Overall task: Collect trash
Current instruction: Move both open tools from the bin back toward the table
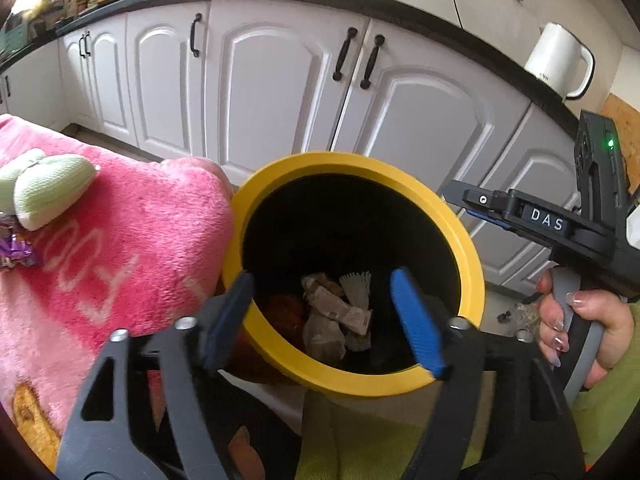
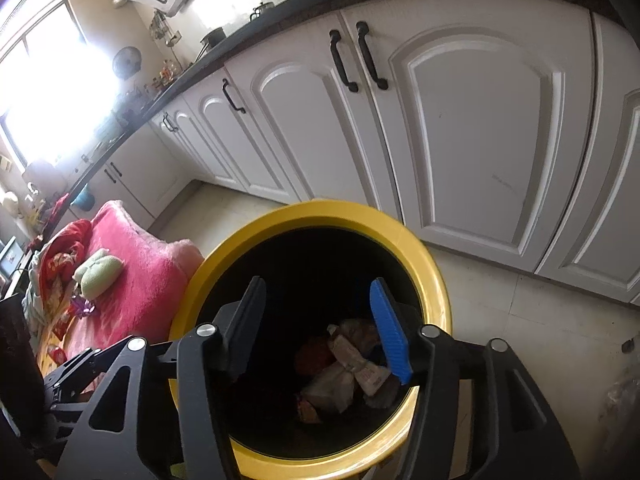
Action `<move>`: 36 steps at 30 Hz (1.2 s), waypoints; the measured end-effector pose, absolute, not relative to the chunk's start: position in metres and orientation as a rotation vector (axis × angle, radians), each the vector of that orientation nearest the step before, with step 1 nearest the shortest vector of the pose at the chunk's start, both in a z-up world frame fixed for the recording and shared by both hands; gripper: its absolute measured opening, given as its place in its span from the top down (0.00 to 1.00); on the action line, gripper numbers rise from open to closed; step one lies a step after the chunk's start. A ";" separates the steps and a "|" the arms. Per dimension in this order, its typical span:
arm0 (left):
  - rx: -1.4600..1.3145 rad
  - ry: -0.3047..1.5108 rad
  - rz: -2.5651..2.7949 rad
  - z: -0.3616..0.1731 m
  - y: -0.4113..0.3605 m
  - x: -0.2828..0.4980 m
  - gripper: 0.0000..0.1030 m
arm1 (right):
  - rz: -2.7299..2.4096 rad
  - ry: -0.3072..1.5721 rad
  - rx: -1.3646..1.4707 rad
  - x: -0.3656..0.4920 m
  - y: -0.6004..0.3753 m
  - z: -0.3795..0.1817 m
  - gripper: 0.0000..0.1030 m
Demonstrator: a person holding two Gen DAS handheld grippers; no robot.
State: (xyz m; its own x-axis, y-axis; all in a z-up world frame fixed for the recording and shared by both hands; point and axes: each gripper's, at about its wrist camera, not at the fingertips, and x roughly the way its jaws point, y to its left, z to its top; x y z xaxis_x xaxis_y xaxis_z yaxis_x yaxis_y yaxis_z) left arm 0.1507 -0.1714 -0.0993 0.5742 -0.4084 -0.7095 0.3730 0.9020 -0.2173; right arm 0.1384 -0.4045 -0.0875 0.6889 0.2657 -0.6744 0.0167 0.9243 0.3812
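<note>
A black bin with a yellow rim (image 1: 472, 256) stands on the floor beside a pink blanket; it also shows in the right wrist view (image 2: 436, 280). Crumpled wrappers and paper trash (image 1: 332, 312) lie at its bottom, also seen from the right wrist (image 2: 352, 364). My left gripper (image 1: 324, 320) is open and empty over the bin's mouth. My right gripper (image 2: 320, 332) is open and empty above the bin; its body shows at the right of the left wrist view (image 1: 536, 220). A purple wrapper (image 1: 16, 252) lies on the blanket, also visible in the right wrist view (image 2: 84, 306).
A pink blanket (image 1: 120, 240) lies left of the bin with a pale green pouch (image 1: 48, 188) on it. White kitchen cabinets (image 1: 280, 80) with a dark counter run behind. A white kettle (image 1: 560, 60) stands on the counter. Tiled floor (image 2: 520, 312) lies right of the bin.
</note>
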 end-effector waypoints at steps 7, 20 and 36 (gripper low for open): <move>-0.076 0.784 -0.432 -0.082 -0.157 0.142 0.11 | 0.140 0.775 0.364 0.134 -0.399 -0.076 0.42; -0.122 0.680 -0.315 -0.052 -0.111 0.128 0.11 | 0.196 0.699 0.288 0.119 -0.369 -0.044 0.37; -0.173 0.586 -0.219 -0.026 -0.064 0.116 0.11 | 0.296 0.660 0.196 0.101 -0.323 -0.022 0.34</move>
State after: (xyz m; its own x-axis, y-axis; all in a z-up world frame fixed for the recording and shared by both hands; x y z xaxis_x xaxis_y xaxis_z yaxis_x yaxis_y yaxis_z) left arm 0.1161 -0.0637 -0.0257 0.8113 -0.2527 -0.5272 0.1551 0.9625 -0.2227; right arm 0.1013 -0.3225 -0.0219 0.7504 0.3306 -0.5724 -0.2070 0.9399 0.2714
